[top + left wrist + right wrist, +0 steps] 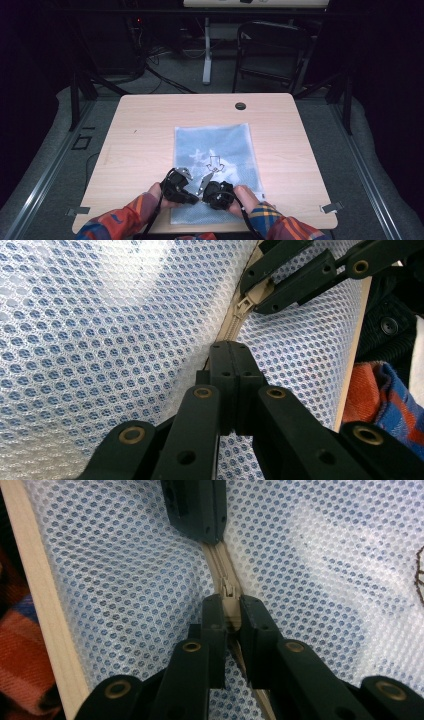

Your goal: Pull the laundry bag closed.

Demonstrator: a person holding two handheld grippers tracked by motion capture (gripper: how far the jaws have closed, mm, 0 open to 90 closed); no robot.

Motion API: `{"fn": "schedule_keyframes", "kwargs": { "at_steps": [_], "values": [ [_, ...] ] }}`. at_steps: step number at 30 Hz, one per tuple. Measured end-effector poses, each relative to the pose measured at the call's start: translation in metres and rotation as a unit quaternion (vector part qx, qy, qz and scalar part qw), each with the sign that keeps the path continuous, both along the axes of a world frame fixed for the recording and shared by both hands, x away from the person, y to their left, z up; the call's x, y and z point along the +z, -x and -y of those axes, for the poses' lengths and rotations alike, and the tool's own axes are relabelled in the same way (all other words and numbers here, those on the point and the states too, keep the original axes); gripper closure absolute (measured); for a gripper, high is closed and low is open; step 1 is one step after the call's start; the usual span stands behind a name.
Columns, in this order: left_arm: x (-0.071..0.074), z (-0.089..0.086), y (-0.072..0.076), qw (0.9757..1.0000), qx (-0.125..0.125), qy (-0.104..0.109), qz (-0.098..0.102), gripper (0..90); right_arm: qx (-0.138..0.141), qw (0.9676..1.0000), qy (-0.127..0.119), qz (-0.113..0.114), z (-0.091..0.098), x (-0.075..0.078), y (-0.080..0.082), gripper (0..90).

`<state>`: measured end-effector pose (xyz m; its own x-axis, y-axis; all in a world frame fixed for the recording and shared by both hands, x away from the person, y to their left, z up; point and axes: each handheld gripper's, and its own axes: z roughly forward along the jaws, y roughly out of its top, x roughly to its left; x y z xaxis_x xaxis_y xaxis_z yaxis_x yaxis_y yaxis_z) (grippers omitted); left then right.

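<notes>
Two grippers are in my hands, both low over a white mesh zipper bag (pixel 215 150) that lies flat on the wooden table (pixel 145 130), its near end close to the table's near edge. My left gripper (pixel 231 352) has its jaws clenched on the beige zipper tape (pixel 229 327) of the bag. My right gripper (pixel 229 611) grasps the zipper pull (pixel 227 592) between its jaws, just beside the left jaws along the same zipper line. From the high view the two grippers sit tip to tip over the bag's near end, left gripper (pixel 197 199) touching or nearly touching the right gripper (pixel 205 198). Blue shows through the mesh. My plaid sleeves (pixel 120 220) come in from the near edge.
</notes>
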<state>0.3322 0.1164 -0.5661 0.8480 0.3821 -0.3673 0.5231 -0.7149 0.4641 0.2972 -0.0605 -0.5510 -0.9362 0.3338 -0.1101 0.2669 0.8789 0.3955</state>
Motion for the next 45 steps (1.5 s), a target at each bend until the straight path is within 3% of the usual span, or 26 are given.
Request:
{"fn": "schedule_keyframes", "kwargs": {
  "at_steps": [45],
  "values": [
    [0.000, -0.001, 0.000, 1.0000, 0.002, 0.003, -0.002, 90.0, -0.017, 0.9998, 0.009, 0.000, 0.020, 0.002, -0.001, 82.4]
  ]
}}
